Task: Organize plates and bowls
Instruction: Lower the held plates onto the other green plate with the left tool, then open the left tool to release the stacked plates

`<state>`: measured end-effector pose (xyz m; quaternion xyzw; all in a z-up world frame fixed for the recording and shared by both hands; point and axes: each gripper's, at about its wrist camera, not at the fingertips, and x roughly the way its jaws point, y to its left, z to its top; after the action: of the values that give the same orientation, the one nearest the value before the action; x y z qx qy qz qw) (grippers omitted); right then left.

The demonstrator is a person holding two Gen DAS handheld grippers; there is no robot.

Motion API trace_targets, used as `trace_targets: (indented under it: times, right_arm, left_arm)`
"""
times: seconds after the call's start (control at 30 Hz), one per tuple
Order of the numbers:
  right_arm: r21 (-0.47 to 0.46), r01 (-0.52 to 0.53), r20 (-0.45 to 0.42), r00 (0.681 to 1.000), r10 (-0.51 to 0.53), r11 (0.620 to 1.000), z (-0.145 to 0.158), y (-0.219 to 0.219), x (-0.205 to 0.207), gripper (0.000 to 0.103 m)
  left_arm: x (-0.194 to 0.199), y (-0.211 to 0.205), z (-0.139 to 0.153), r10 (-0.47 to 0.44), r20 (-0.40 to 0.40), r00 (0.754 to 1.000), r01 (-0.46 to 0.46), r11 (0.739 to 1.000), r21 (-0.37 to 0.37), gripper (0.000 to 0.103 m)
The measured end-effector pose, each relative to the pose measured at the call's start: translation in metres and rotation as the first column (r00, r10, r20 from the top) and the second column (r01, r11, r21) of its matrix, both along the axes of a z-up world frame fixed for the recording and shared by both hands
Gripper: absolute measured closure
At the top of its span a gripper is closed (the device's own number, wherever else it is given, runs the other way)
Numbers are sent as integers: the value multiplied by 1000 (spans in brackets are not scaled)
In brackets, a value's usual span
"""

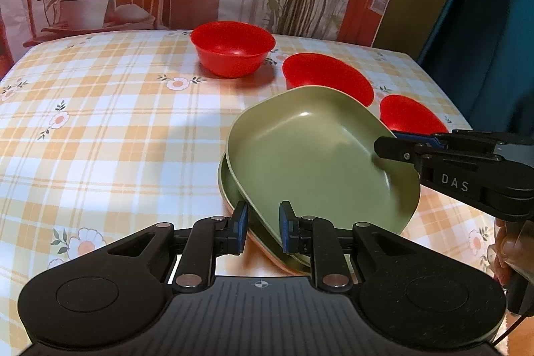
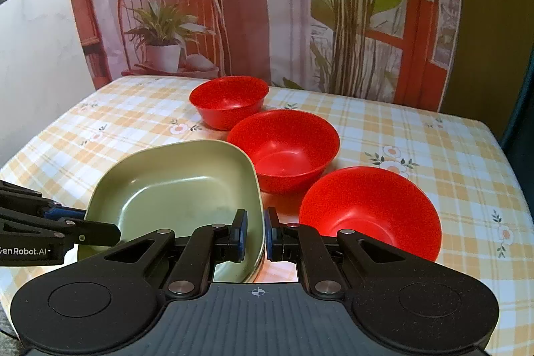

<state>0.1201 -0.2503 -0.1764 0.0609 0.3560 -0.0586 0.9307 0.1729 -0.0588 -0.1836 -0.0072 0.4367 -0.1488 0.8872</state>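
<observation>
The top green plate (image 1: 317, 155) sits tilted on a second green plate (image 1: 233, 192) at the lower middle of the frame, likely being stacked. It is smooth, square, with round corners. The left gripper (image 1: 263, 222) and right gripper (image 2: 256, 231) each have narrow fingers pinching its rim. 3 red bowls (image 2: 283, 149) wait behind on the checked tabletop (image 1: 100, 122).

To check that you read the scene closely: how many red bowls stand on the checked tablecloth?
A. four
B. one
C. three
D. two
C: the right wrist view shows a far bowl, a middle bowl and a near bowl, all beside the green plates.
</observation>
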Motion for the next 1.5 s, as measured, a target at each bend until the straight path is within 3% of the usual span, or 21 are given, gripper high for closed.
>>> trace_targets:
  times: [0.5, 1.5]
  right_arm:
    - [-42, 2, -8, 1000, -2, 999, -4, 6, 0, 92]
    - [42, 44, -18, 999, -44, 998, -12, -3, -4, 93]
  left_arm:
    - [-3, 1, -1, 1, 19, 1000, -1, 1000, -8, 81]
    - [1, 7, -1, 24, -2, 1000, -24, 999, -31, 77]
